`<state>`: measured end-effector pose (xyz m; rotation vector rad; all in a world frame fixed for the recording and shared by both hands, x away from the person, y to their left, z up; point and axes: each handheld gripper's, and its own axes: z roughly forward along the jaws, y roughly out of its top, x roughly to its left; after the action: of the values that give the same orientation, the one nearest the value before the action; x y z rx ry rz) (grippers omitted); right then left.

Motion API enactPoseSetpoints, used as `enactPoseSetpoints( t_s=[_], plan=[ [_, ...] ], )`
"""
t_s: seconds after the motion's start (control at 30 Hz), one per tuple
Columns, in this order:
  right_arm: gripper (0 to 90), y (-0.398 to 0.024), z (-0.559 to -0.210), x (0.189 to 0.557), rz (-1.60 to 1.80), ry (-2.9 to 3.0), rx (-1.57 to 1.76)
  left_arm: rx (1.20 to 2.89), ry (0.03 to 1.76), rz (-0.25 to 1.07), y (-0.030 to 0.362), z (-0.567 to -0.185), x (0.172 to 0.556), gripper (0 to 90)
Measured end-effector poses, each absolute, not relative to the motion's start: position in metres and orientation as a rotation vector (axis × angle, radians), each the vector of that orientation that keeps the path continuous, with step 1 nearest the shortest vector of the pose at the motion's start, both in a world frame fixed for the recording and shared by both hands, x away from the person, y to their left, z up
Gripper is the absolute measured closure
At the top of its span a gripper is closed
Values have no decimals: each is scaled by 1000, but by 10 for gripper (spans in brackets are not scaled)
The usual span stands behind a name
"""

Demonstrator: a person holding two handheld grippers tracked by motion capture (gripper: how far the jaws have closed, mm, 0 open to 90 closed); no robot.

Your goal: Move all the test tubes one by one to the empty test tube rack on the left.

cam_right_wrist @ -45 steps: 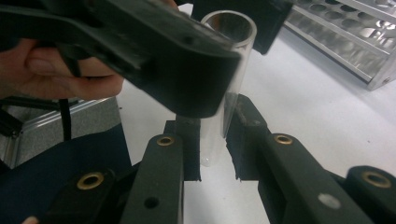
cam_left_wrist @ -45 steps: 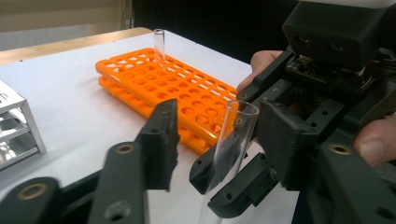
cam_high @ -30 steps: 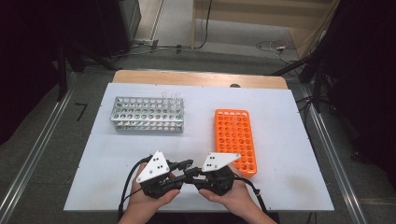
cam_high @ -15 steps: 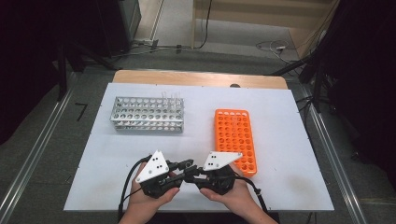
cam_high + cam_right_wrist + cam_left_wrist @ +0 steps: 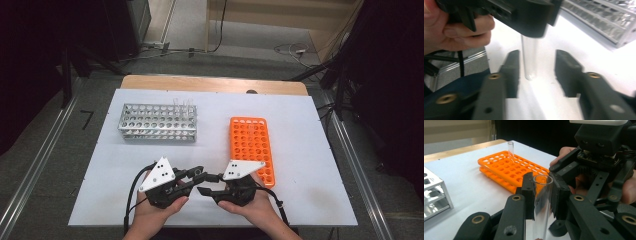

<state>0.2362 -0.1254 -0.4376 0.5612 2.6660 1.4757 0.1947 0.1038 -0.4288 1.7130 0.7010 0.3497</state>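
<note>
Tube handover, near desk edge.
Left tool (image 5: 541, 192) clamps clear test tube (image 5: 541, 205) upright; right tool (image 5: 537, 67), jaws just opening, straddles the tube's base untouched. Left gripper view adds the orange rack (image 5: 509, 170) beyond.

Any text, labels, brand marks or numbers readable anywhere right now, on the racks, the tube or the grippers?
None can be read.
Orange rack: plain, no lettering visible.
Metal rack: no markings visible.
Glass tube clamped in the left gripper: clear, unmarked.
Right gripper, jaws apart: bare black, no print.

Even overhead light is brightening the white table (image 5: 300, 150); the surroundings are staying dark. The right gripper view is blurring, glare whitening its tabletop.
</note>
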Motion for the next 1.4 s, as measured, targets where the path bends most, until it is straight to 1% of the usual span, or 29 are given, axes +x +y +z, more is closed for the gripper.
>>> enactPoseSetpoints(
  t_s=[0.37, 0.5, 0.67, 0.77, 1.4],
  plan=[
    [145, -153, -433, 244, 1515, 2583, 641, 1690, 737, 375, 117, -424, 201, 757],
    [73, -167, -432, 246, 1528, 2553, 675, 1683, 754, 386, 123, -422, 206, 757],
    [14, -184, -433, 249, 1533, 2518, 702, 1689, 766, 395, 128, -421, 212, 757],
    [0, -193, -434, 249, 1540, 2510, 708, 1684, 774, 399, 130, -421, 216, 757],
    [0, -239, -439, 249, 1517, 2461, 775, 1672, 848, 488, 154, -413, 252, 757]
  ],
)
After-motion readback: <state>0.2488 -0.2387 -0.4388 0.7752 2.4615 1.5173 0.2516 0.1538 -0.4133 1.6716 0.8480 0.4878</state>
